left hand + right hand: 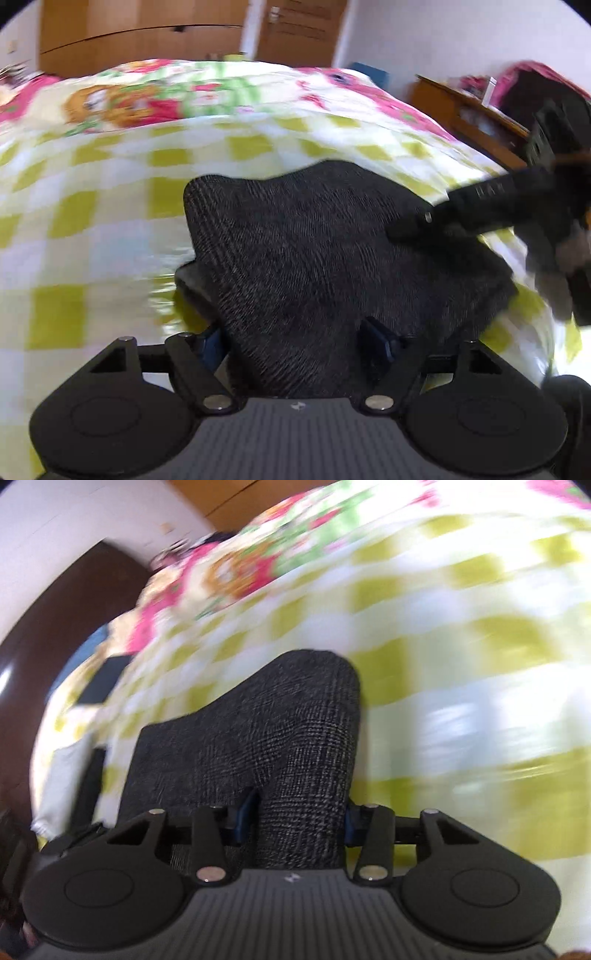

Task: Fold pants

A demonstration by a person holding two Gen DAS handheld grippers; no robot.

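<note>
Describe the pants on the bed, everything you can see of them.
The pants are dark grey woven cloth with a fine check, bunched and partly folded on the green-checked bedspread. Cloth sits between the fingers of the left hand-held gripper and the right hand-held gripper, which seems to pinch a raised fold.

bed (pixel 92 229): green-and-white check cover | quilt (pixel 155 96): pink floral, at far end | wardrobe (pixel 140 33): wood, behind bed | door (pixel 299 26): wood, shut | side cabinet (pixel 465 114): wood, right of bed
</note>
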